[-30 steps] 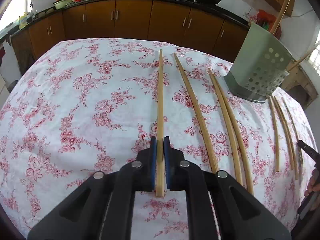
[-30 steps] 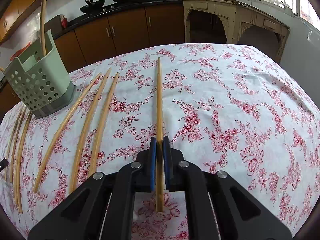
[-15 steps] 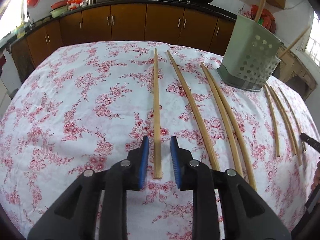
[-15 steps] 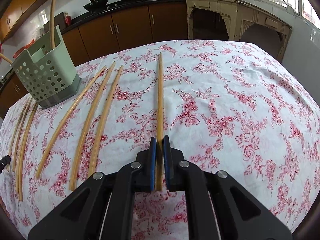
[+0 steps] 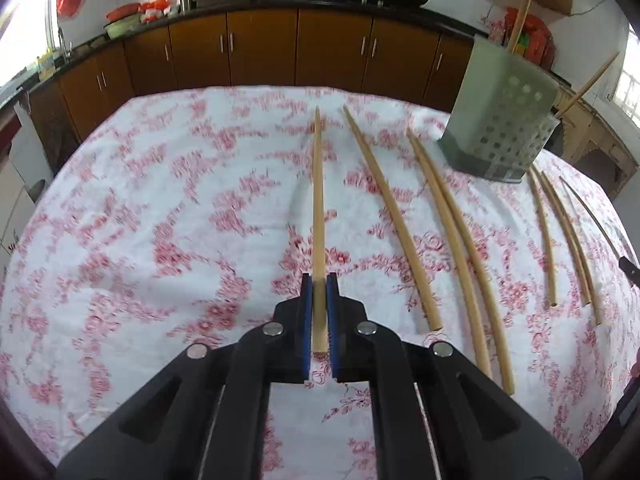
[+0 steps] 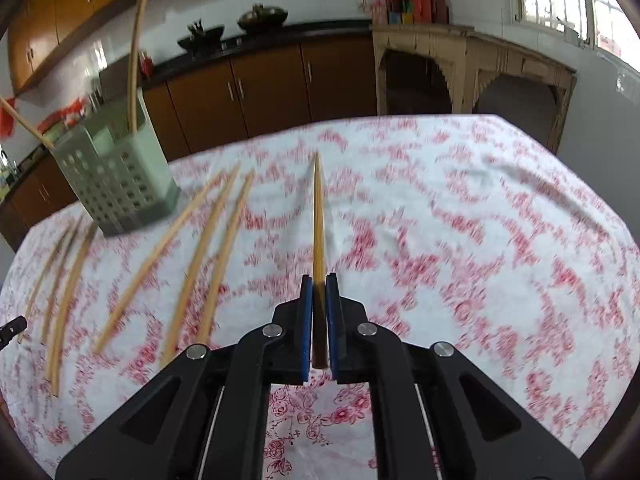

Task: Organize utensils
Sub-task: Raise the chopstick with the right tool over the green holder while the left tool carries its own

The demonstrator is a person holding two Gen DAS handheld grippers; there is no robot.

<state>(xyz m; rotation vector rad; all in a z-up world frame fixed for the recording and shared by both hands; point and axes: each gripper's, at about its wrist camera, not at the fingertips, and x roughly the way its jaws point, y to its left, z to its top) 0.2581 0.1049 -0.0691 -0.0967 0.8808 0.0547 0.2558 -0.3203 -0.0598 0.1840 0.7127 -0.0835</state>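
My left gripper point(image 5: 319, 280) is shut on a long wooden chopstick point(image 5: 318, 200) that points away over the flowered tablecloth. My right gripper point(image 6: 319, 280) is shut on another wooden chopstick point(image 6: 318, 216), lifted above the cloth. A pale green perforated utensil holder point(image 5: 500, 120) stands at the far right in the left wrist view and at the left in the right wrist view point(image 6: 116, 184), with two chopsticks standing in it. Several loose chopsticks point(image 5: 400, 220) lie on the cloth between the grippers and the holder.
The table point(image 5: 160, 200) is covered with a white and red flowered cloth. Brown kitchen cabinets point(image 5: 260, 52) run behind it. A beige wooden side table point(image 6: 472, 72) stands at the back right. More chopsticks point(image 5: 560, 232) lie beyond the holder.
My left gripper, open around its chopstick half a second ago, has shut on it again. My right gripper has risen with its chopstick; the right view is blurred with motion.
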